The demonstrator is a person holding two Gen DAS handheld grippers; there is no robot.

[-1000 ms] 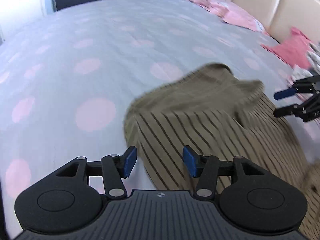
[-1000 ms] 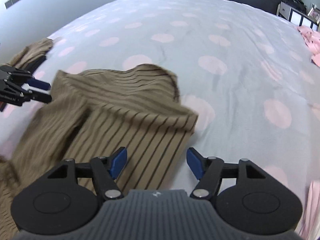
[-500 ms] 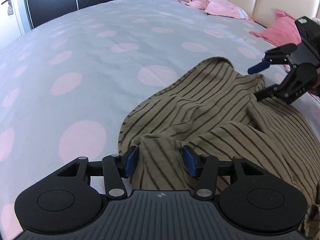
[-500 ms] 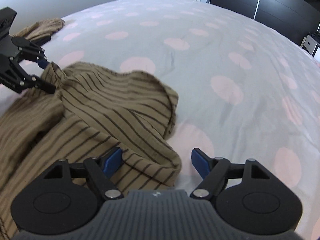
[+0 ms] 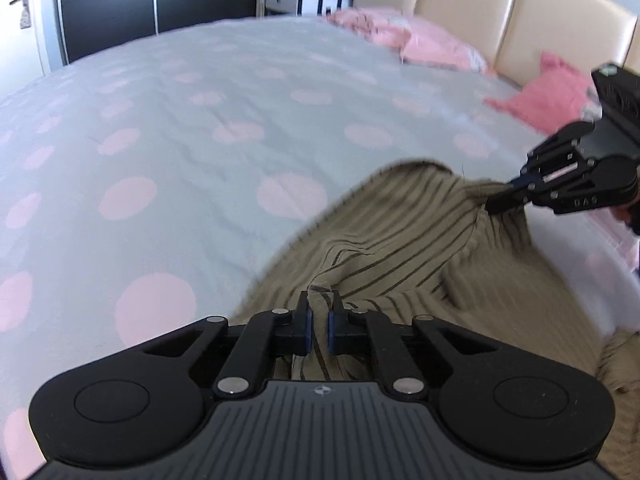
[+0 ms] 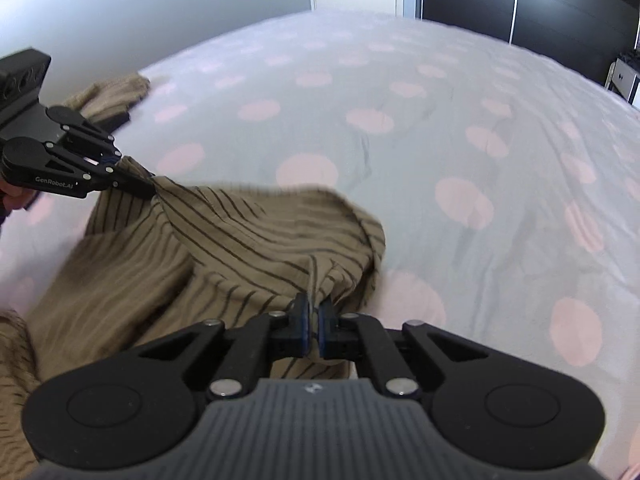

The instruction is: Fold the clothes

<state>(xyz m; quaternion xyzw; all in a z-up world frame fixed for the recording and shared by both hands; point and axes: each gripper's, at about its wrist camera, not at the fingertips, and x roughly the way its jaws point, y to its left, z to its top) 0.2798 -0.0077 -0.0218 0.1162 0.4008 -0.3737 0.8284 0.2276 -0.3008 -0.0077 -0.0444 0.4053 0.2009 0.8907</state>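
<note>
left wrist view: l gripper [image 5: 318, 322] & r gripper [image 6: 314, 320] both pinch striped shirt [image 5: 400, 236].

A wide bed carries everything here, covered by a pale grey bedspread [image 5: 208, 128] printed with pink dots and lightly creased. A tan striped garment [image 6: 248, 240] lies crumpled on it, bunched into folds, with part of its fabric trailing off toward the near edge. Towards the cream padded headboard [image 5: 472, 20] pink pillows [image 5: 424, 46] rest on the cover, and a loose pink cloth [image 5: 548, 98] lies just beside them. In the right wrist view another tan bundle [image 6: 114, 94] sits near the far corner.
</note>
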